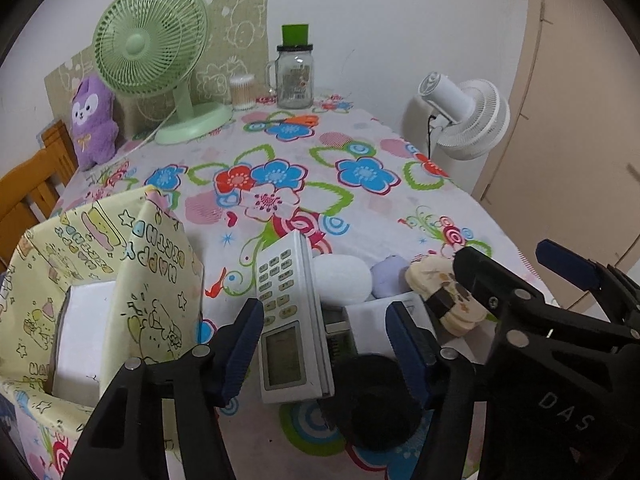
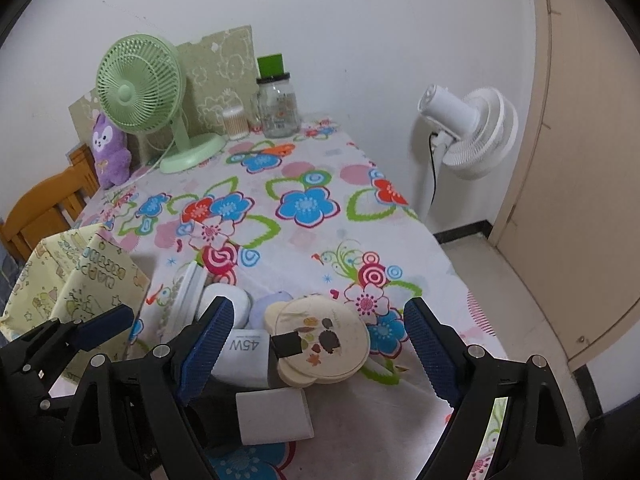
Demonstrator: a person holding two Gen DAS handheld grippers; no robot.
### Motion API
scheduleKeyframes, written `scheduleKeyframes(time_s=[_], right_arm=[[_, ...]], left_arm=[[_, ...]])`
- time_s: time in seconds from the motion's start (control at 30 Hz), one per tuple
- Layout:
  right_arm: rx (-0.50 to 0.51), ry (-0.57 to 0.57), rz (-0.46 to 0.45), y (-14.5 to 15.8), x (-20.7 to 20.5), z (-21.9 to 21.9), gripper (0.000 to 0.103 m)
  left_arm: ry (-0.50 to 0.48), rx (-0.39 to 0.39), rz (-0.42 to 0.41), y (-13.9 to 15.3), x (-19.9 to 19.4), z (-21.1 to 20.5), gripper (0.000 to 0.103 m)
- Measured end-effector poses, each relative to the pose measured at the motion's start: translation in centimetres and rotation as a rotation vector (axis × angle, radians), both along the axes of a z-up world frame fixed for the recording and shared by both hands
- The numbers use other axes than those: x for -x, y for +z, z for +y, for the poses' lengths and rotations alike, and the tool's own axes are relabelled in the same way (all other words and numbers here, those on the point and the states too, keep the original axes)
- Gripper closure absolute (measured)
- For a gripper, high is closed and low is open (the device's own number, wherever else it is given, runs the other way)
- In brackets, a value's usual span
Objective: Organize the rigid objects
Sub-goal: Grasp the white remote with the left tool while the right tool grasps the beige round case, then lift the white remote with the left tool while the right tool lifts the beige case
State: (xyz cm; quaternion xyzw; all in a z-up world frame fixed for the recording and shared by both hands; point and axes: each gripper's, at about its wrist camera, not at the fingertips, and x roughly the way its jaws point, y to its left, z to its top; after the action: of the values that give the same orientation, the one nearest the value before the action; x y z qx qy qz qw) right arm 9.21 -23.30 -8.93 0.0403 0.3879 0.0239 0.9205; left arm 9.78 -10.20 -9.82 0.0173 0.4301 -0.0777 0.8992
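On the flowered tablecloth (image 1: 360, 208) lies a cluster of small things. A white remote control (image 1: 286, 320) sits between the pads of my left gripper (image 1: 326, 348), which is open and closest to it on the left. A black round object (image 1: 376, 400) lies under that gripper, with a white egg-shaped thing (image 1: 344, 280) and a lilac lump (image 1: 386, 280) behind. My right gripper (image 2: 320, 348) is open around a stack of cream round discs (image 2: 324, 340) bearing a black clip, without touching them. A white box marked 45W (image 2: 244, 352) and a white block (image 2: 274, 420) lie beside them.
A yellow birthday-print bag (image 1: 132, 264) with a white box inside stands at the left. At the far end are a green desk fan (image 1: 148, 44), a purple plush (image 1: 94, 120), a glass jar (image 1: 294, 80) and cotton swabs (image 1: 242, 92). A white floor fan (image 2: 468, 132) stands off the table's right edge.
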Motion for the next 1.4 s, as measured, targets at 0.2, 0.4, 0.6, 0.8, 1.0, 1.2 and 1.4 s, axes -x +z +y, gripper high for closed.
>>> scheduleKeyframes(time_s=[0.2, 0.4, 0.6, 0.8, 1.0, 1.2, 1.4], right_arm=[[-0.005, -0.004, 0.039, -1.3, -1.2, -0.1, 0.014], [-0.030, -0.011, 0.077, -2.8, -2.2, -0.3, 0.014], [-0.039, -0.026, 0.121, -4.1, -2.9, -0.7, 0.014], [-0.076, -0.047, 0.155, -5.3, -3.4, -1.0, 0.014], [-0.119, -0.061, 0.157, -5.8, -3.5, -1.0, 0.014], [-0.094, -0.070, 0.159, -6.2, -4.1, -0.3, 0.015], [-0.078, -0.082, 0.145, -6.2, -4.4, -0.2, 0.018]], left_arm=[[0.029, 0.010, 0.042, -1.3, -1.2, 0.7, 0.046], [0.054, 0.008, 0.066, -2.4, -2.1, 1.1, 0.052], [0.056, -0.031, 0.063, -3.0, -2.4, 0.9, 0.061], [0.053, -0.059, 0.037, -3.2, -2.4, 0.6, 0.061], [0.060, -0.057, 0.028, -3.3, -2.8, 0.7, 0.060], [0.074, -0.072, 0.029, -3.7, -3.2, 0.8, 0.060], [0.066, -0.057, 0.014, -3.5, -3.0, 0.8, 0.068]])
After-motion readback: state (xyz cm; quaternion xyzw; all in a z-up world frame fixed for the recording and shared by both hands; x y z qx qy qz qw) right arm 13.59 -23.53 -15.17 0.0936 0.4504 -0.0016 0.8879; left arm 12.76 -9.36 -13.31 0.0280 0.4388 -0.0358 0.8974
